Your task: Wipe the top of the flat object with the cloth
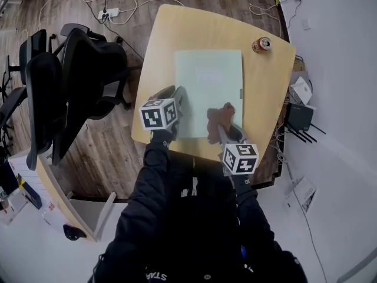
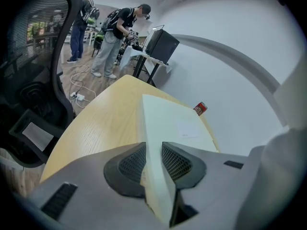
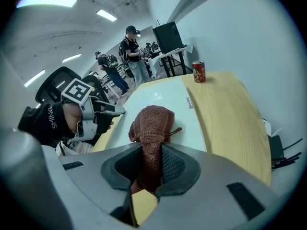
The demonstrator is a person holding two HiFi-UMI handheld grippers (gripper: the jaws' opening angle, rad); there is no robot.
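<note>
Right tool (image 3: 151, 166): jaws closed tight on a rust-brown cloth (image 3: 153, 121), which bunches up ahead of them and rests on the near right part of the flat object (image 1: 209, 78). Left tool (image 2: 154, 163): jaws clamped on that object's near left edge. Flat object: pale green panel lying flat at the middle of the wooden desk (image 1: 268, 93). Red can (image 1: 261, 43): upright near the desk's far right corner, well apart from the panel. Black office chairs (image 1: 82, 75): on the floor left of the desk.
</note>
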